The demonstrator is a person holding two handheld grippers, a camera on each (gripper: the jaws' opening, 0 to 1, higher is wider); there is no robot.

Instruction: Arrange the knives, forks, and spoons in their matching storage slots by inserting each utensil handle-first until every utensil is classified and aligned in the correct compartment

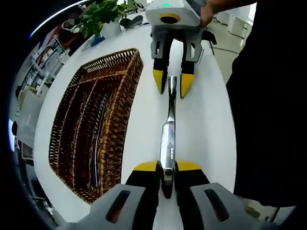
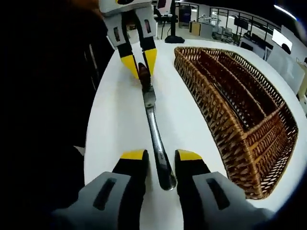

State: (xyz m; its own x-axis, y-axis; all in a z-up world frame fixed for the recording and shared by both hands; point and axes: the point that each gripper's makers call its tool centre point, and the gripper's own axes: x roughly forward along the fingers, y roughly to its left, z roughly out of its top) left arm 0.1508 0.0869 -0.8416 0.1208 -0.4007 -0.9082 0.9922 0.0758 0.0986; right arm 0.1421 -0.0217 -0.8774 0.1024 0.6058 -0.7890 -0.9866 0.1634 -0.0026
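the left gripper (image 1: 166, 168) has its fingers closed on one end of a steel utensil (image 1: 168, 139), which spans above the white bench (image 1: 201, 120). the right gripper (image 2: 160, 155) has its fingers parted around the other end, contact unclear. beside them lies a wicker cutlery basket (image 1: 120, 124), a utensil (image 1: 97, 143) in one slot.

Tiny dark stamp on the metal utensil's (image 1: 167, 143) shaft, just above the left gripper (image 1: 167, 166) tips in left gripper view. Letters too small and blurred to read. No other text, labels, brands, nos. or signs legible in either view.
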